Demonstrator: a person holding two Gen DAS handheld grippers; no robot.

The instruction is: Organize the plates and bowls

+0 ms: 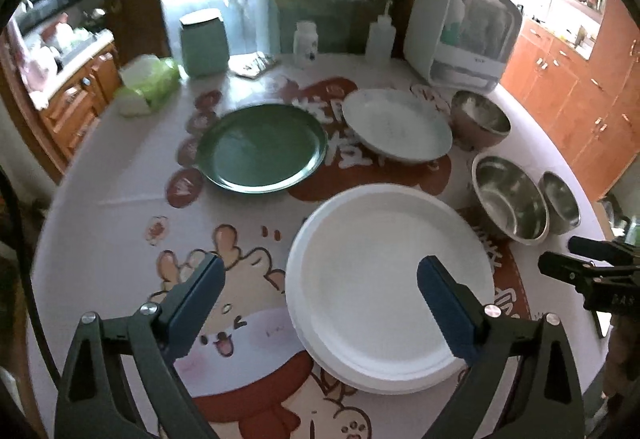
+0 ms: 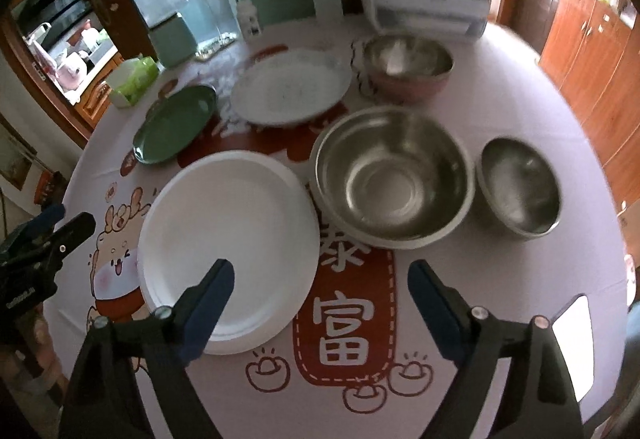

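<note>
A stack of white plates (image 1: 394, 285) (image 2: 230, 239) lies near the front of the round table. Behind it are a green plate (image 1: 262, 147) (image 2: 176, 129) and a pale plate (image 1: 396, 123) (image 2: 292, 87). A large steel bowl (image 1: 508, 197) (image 2: 394, 177), a small steel bowl (image 1: 560, 202) (image 2: 520, 187) and a pink-sided steel bowl (image 1: 480, 117) (image 2: 406, 65) stand to the right. My left gripper (image 1: 320, 289) is open and empty above the white stack's left edge. My right gripper (image 2: 322, 297) is open and empty, over the cloth in front of the large bowl.
At the back of the table stand a green canister (image 1: 203, 43), a tissue pack (image 1: 150, 83), a small white bottle (image 1: 306, 43), a squeeze bottle (image 1: 382, 35) and a white cabinet-like box (image 1: 464, 35). Wooden cupboards (image 1: 580, 87) line the right.
</note>
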